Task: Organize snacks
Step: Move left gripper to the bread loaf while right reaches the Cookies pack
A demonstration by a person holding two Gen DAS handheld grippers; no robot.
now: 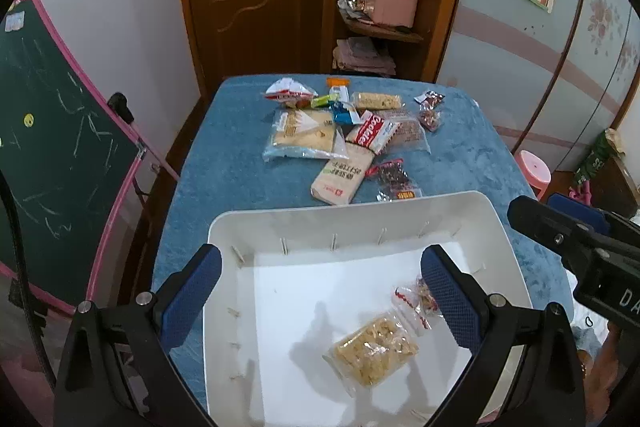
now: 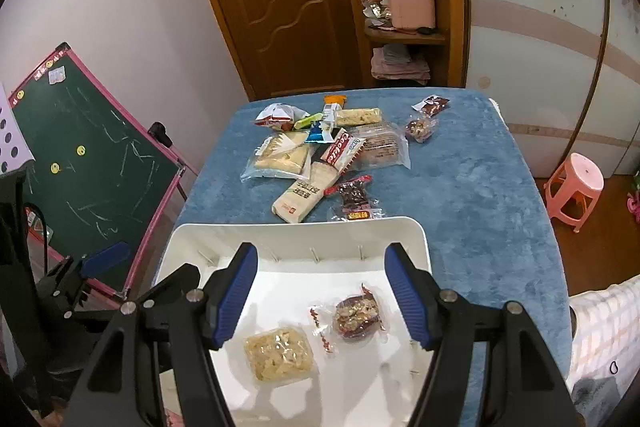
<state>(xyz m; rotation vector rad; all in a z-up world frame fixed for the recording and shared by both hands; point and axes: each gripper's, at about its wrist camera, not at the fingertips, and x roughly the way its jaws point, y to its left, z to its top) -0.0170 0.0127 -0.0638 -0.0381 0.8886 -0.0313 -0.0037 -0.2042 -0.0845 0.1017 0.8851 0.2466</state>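
A white bin (image 1: 352,211) (image 2: 288,235) sits at the near edge of the blue-covered table. Inside it lie a pale crispy-rice snack pack (image 1: 374,351) (image 2: 278,353) and a small clear pack of dark nut snack (image 1: 414,303) (image 2: 356,313). A pile of several snack packs (image 1: 340,135) (image 2: 320,155) lies beyond the bin at mid-table. My left gripper (image 1: 320,291) is open and empty above the bin. My right gripper (image 2: 320,291) is open and empty above the bin; it shows at the right of the left wrist view (image 1: 576,239).
The blue table cloth (image 1: 460,147) (image 2: 480,179) covers the table. A green chalkboard (image 1: 52,131) (image 2: 92,147) stands on the left. A pink stool (image 2: 576,187) stands on the right. A wooden door and shelf stand behind the table.
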